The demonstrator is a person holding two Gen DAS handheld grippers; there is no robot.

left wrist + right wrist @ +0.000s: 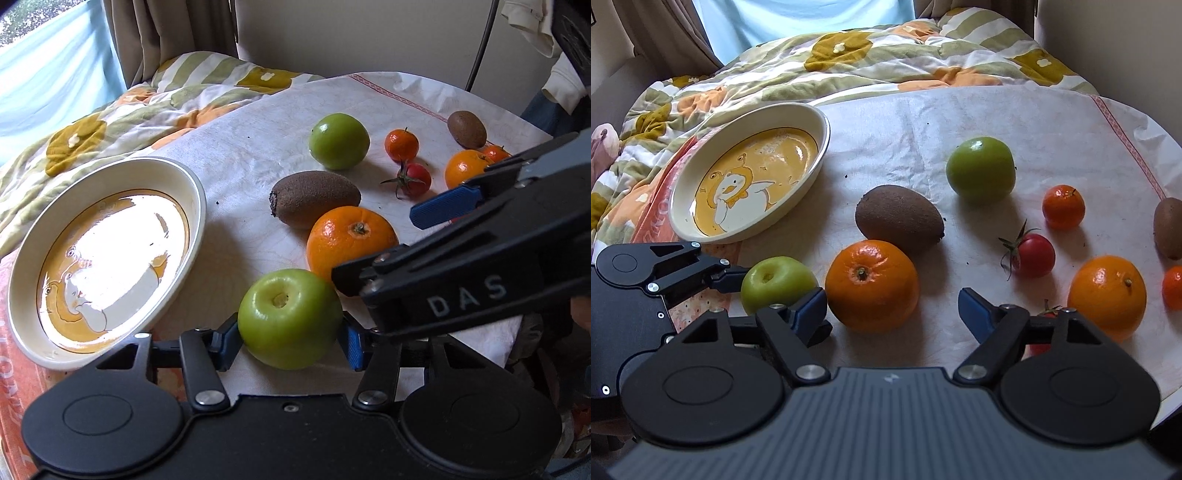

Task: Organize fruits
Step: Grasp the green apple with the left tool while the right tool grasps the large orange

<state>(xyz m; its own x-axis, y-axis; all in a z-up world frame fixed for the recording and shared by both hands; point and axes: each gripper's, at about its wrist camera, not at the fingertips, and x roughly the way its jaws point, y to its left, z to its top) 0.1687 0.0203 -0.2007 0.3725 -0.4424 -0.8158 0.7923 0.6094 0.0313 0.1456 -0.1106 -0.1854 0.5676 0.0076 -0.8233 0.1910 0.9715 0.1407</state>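
Observation:
My left gripper (290, 338) is shut on a green apple (290, 319), both blue pads against its sides, just right of the cream duck dish (195, 192). The same apple (777, 282) and dish (823, 122) show in the right wrist view. My right gripper (892, 308) is open and empty, low over the cloth beside a large orange (871, 286); it crosses the left wrist view (373, 251) from the right. A kiwi (314, 197), a second green apple (339, 141), a cherry tomato (415, 179), small tangerines (401, 144) and another orange (465, 168) lie on the cloth.
A second kiwi (466, 129) lies near the table's far right edge. A floral quilt (849, 55) is bunched behind the table. A small red fruit (1043, 328) sits partly hidden under my right finger. A white tablecloth (960, 122) covers the table.

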